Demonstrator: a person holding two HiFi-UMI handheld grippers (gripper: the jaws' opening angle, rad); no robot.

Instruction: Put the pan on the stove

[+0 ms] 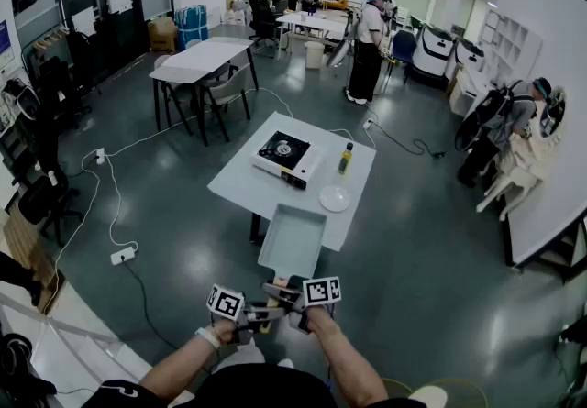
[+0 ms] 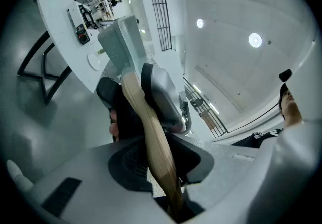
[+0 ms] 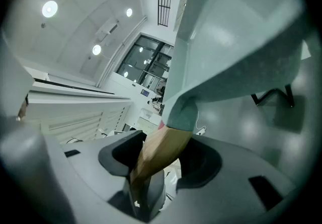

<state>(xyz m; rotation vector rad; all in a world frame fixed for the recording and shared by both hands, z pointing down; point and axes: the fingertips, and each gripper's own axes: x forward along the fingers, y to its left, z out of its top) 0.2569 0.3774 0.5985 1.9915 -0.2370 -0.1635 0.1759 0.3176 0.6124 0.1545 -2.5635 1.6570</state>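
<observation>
Holding grey-green rectangular metal pan (image 1: 292, 239) by pale wooden handle (image 2: 151, 133). Clamped narrowly in left tool (image 2: 158, 163), widely in right tool (image 3: 161, 160) just ahead.

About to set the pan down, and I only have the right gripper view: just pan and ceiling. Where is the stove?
Observer: The stove sits on the table, toward its far left corner, ahead of the pan.
Operator: Anything beside it?
Observer: A bottle and a white plate, to its right.
Operator: What else holds the pan?
Observer: The left gripper; its jaws are closed on the wooden handle.
</observation>
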